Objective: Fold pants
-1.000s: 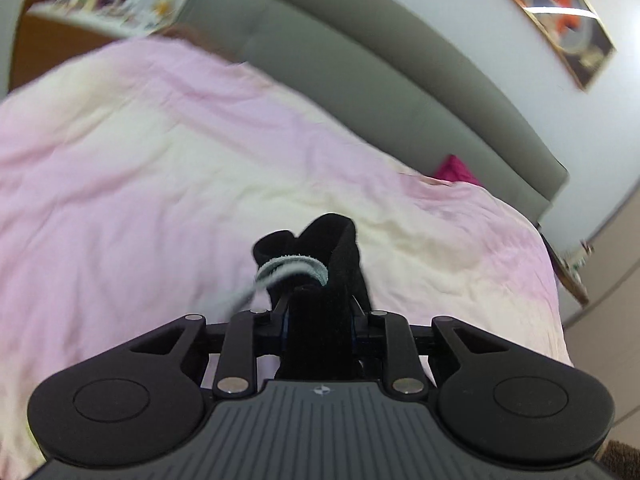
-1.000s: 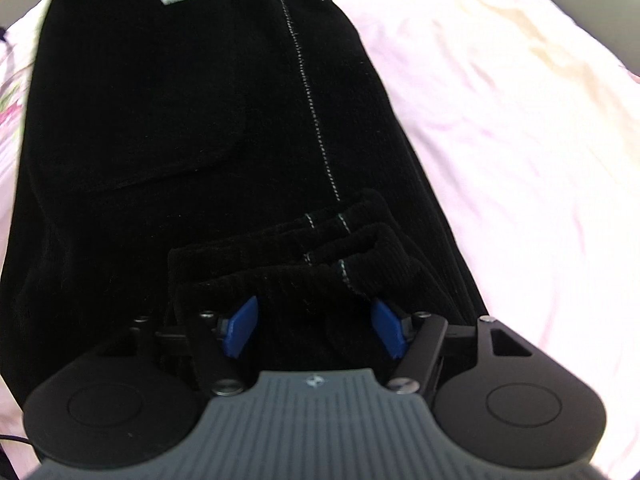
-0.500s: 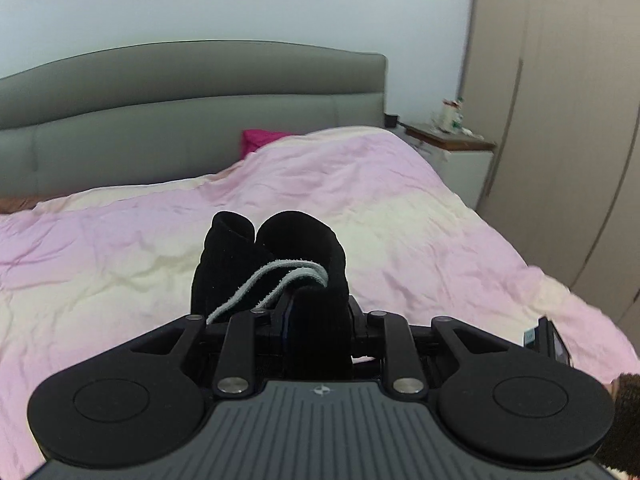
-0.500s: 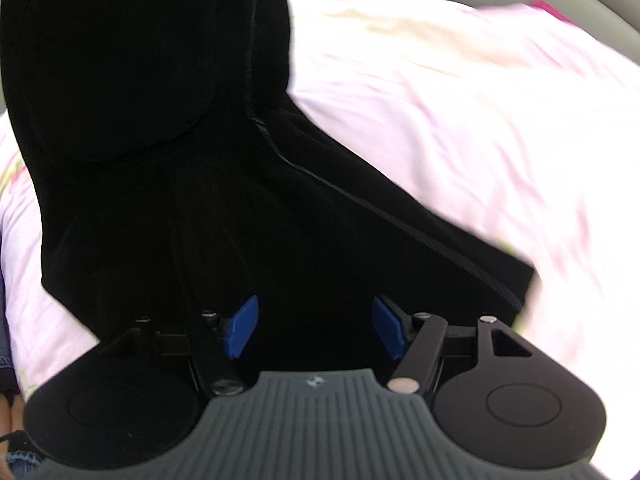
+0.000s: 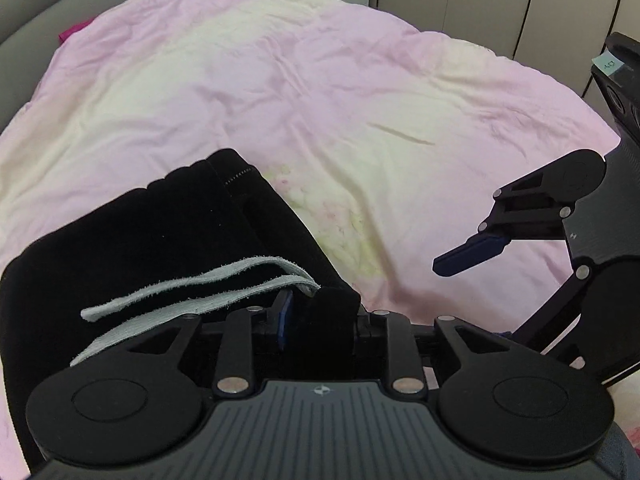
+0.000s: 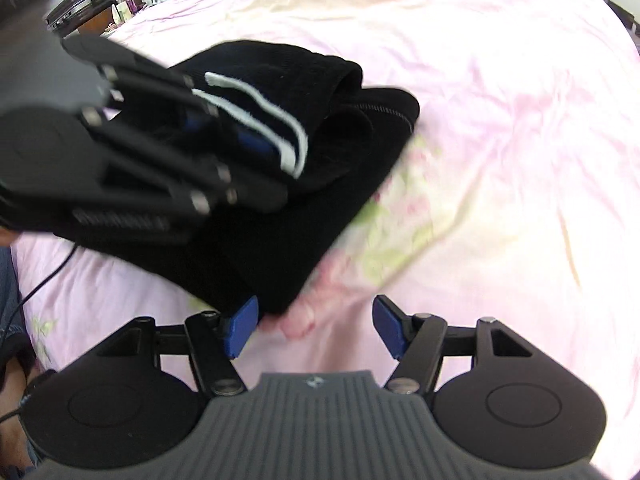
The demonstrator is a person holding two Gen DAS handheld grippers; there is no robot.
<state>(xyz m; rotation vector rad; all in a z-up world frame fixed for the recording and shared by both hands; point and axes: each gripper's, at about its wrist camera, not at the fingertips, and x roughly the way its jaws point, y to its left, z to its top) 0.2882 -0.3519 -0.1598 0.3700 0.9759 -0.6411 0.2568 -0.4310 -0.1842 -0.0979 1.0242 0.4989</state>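
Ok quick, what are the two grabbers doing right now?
Left gripper: shut on the pants.
Right gripper: open, holding nothing, beside the pants on the bed.

Black pants (image 5: 152, 248) are showing a white drawstring (image 5: 192, 292), lying on a quilt (image 5: 320, 80) that is fading between pink and cream, with green-and-pink floral print just beside the pants.

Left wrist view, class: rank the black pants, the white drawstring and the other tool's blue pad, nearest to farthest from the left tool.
1. black pants, clamped in the left tool.
2. white drawstring, just left.
3. blue pad of the right tool, off right.
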